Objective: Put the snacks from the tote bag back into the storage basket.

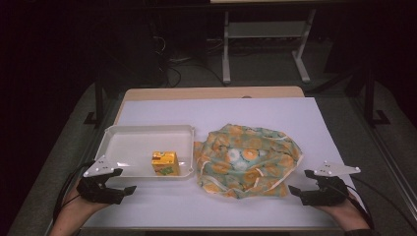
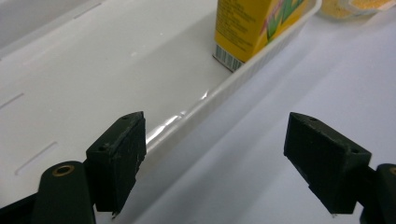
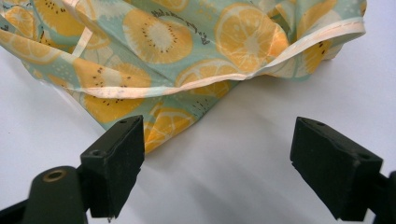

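Note:
A small yellow juice carton [image 1: 164, 162] stands upright in the near right corner of a white tray [image 1: 129, 141]. Beside the tray lies a crumpled teal bag with an orange-slice print [image 1: 246, 159]. My left gripper [image 1: 129, 190] rests open at the tray's near left, its jaws wide over the tray's front rim [image 2: 219, 91], with the carton [image 2: 252, 28] ahead. My right gripper [image 1: 295, 190] is open at the bag's near right; the bag's pale-trimmed edge [image 3: 187, 70] lies just beyond its empty jaws.
A white sheet [image 1: 305, 123] covers the wooden table [image 1: 211, 92]. Bare sheet stretches behind the tray and bag and along the front edge. Dark floor, cables and a white frame [image 1: 265, 44] lie beyond the table.

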A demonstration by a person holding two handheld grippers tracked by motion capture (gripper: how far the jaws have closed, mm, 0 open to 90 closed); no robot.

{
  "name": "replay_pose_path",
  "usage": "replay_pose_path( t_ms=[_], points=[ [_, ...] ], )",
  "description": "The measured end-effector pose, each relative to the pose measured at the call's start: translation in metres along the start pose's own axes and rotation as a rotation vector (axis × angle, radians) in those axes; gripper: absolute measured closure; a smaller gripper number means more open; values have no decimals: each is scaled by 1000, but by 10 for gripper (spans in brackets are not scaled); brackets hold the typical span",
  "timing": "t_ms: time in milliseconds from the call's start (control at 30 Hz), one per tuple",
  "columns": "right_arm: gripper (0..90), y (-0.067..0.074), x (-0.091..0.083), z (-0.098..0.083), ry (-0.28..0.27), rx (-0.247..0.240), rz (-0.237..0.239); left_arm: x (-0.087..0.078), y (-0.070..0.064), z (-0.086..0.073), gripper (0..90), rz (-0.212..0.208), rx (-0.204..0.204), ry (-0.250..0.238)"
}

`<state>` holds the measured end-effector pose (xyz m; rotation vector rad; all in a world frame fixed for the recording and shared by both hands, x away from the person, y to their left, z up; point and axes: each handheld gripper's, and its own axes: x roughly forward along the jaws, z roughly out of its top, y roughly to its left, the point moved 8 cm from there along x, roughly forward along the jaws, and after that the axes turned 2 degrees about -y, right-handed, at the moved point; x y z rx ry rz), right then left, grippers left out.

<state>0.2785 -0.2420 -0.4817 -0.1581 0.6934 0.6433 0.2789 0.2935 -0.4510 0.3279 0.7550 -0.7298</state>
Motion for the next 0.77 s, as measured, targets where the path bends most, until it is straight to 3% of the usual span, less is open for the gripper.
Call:
replay_pose_path(
  t_ms=[133, 333, 567, 767],
  points=[
    [169, 1, 1, -1, 4, 5, 2, 5, -5, -8, 198, 14, -15, -10],
    [169, 0, 1, -1, 3, 6, 2, 14, -9, -21, 155, 18, -12, 17],
    [169, 1, 2, -1, 5, 3, 2, 20, -10, -28, 143, 2, 7, 59],
    [169, 0, 2, -1, 5, 1, 3, 22, -11, -28, 144, 0, 20, 64]
  ],
)
